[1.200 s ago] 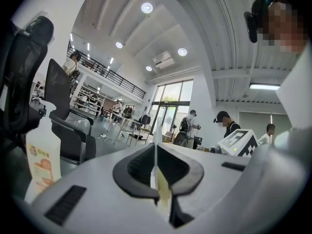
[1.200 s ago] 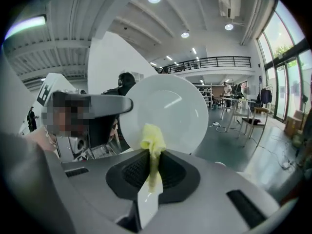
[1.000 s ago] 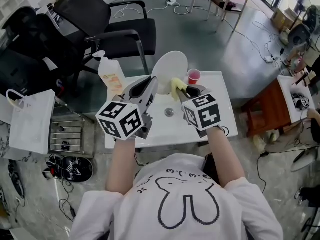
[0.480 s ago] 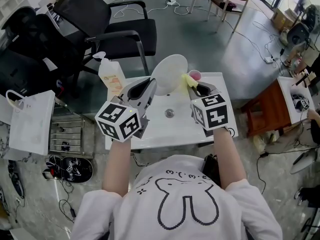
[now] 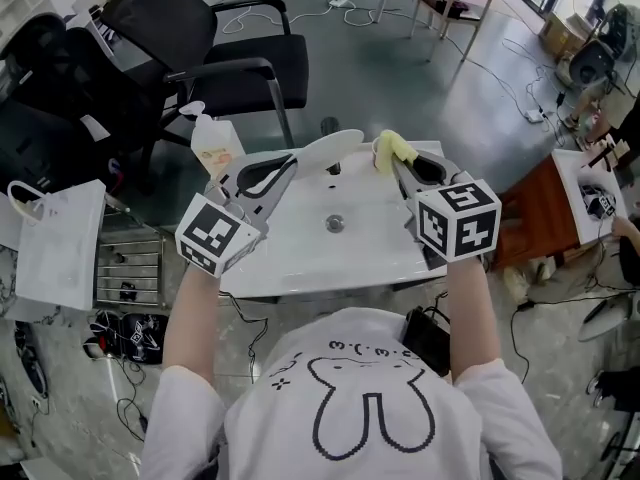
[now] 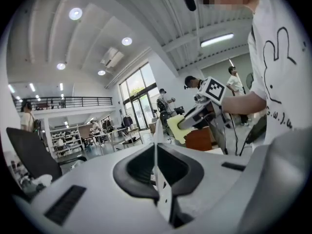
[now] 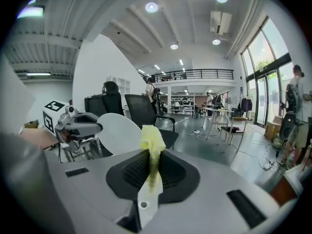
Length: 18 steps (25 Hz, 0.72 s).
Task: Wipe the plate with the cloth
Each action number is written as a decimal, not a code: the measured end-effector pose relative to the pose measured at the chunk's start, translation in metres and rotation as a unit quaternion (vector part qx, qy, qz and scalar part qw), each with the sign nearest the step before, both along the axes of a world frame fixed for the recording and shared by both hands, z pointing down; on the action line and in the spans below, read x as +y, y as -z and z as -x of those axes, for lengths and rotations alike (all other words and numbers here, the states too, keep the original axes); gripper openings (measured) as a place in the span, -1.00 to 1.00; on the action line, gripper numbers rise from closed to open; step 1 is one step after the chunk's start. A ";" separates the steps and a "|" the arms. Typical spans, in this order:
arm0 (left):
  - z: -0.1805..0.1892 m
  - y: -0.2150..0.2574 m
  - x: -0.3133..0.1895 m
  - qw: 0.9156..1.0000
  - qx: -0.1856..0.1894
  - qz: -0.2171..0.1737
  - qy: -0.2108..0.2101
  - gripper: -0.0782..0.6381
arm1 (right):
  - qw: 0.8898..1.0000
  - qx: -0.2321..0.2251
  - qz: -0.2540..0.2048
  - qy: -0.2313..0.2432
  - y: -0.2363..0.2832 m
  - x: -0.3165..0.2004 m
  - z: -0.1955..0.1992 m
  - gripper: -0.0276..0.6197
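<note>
My left gripper (image 5: 290, 165) is shut on the rim of a white plate (image 5: 335, 145), held above the white table (image 5: 300, 258) and tilted so it shows nearly edge-on. In the left gripper view the plate (image 6: 157, 130) is a thin white edge clamped between the jaws of that gripper (image 6: 156, 165). My right gripper (image 5: 400, 164) is shut on a yellow cloth (image 5: 392, 149), just right of the plate and apart from it. In the right gripper view the cloth (image 7: 152, 145) sticks up from the jaws (image 7: 151, 172), with the plate (image 7: 119, 133) and left gripper (image 7: 78, 126) to the left.
A pump bottle (image 5: 210, 140) stands at the table's far left corner. A small round fitting (image 5: 334, 224) sits mid-table. Black office chairs (image 5: 200, 28) stand behind, a white bag (image 5: 60, 238) to the left, a brown wooden stand (image 5: 530, 208) to the right.
The left gripper rolled, turning the plate from face-on to nearly edge-on. The right gripper rose and drew off to the right with the cloth. The red cup is out of sight.
</note>
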<state>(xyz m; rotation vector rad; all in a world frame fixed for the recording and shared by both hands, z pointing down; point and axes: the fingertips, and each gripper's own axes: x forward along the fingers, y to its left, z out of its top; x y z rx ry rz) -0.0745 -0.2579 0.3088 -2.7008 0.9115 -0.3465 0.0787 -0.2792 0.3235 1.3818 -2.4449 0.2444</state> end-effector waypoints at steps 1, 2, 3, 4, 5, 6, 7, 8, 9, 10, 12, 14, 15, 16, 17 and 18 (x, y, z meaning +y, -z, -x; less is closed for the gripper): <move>0.000 0.000 0.000 1.000 -0.017 -0.012 -0.009 -0.73 | 1.000 0.000 -0.002 0.003 0.002 0.001 0.000 -0.76; -0.002 0.000 0.002 0.999 -0.032 -0.024 -0.019 -0.73 | 1.000 0.001 -0.004 0.006 0.004 0.001 0.000 -0.76; -0.004 0.000 0.004 0.998 -0.044 -0.035 -0.029 -0.73 | 1.000 0.001 -0.005 0.009 0.005 0.002 -0.001 -0.76; -0.006 -0.001 0.006 0.997 -0.055 -0.044 -0.038 -0.73 | 1.000 0.001 -0.005 0.014 0.006 0.002 -0.001 -0.76; -0.009 -0.001 0.007 0.996 -0.065 -0.051 -0.046 -0.73 | 1.000 -0.001 -0.005 0.018 0.007 0.003 -0.002 -0.76; -0.010 -0.002 0.008 0.994 -0.074 -0.057 -0.053 -0.73 | 1.000 -0.003 -0.004 0.022 0.008 0.003 -0.002 -0.76; -0.012 -0.004 0.008 0.993 -0.085 -0.062 -0.059 -0.73 | 1.000 -0.005 -0.003 0.025 0.009 0.003 -0.003 -0.76; -0.012 -0.005 0.009 0.991 -0.098 -0.067 -0.063 -0.73 | 1.000 -0.008 -0.003 0.029 0.010 0.003 -0.002 -0.76; -0.012 -0.007 0.009 0.989 -0.112 -0.074 -0.067 -0.73 | 0.999 -0.009 -0.002 0.032 0.011 0.004 -0.002 -0.76; -0.011 -0.010 0.009 0.986 -0.129 -0.082 -0.070 -0.73 | 0.999 -0.011 -0.002 0.036 0.011 0.003 -0.001 -0.76; -0.010 -0.014 0.010 0.977 -0.168 -0.103 -0.080 -0.73 | 0.999 -0.011 -0.003 0.045 0.013 0.002 0.000 -0.76; -0.012 -0.016 0.013 0.963 -0.215 -0.135 -0.095 -0.73 | 0.998 -0.009 -0.004 0.056 0.016 0.001 0.001 -0.76; -0.014 -0.017 0.015 0.954 -0.238 -0.153 -0.102 -0.73 | 0.998 -0.007 -0.004 0.063 0.017 0.001 0.001 -0.76; -0.016 -0.018 0.018 0.944 -0.261 -0.171 -0.108 -0.73 | 0.997 -0.006 -0.002 0.071 0.018 0.002 0.001 -0.76; -0.018 -0.019 0.020 0.934 -0.280 -0.189 -0.114 -0.73 | 0.997 -0.005 0.001 0.081 0.019 0.003 0.002 -0.76; -0.019 -0.020 0.022 0.924 -0.299 -0.206 -0.119 -0.73 | 0.996 -0.004 0.004 0.092 0.021 0.005 0.004 -0.76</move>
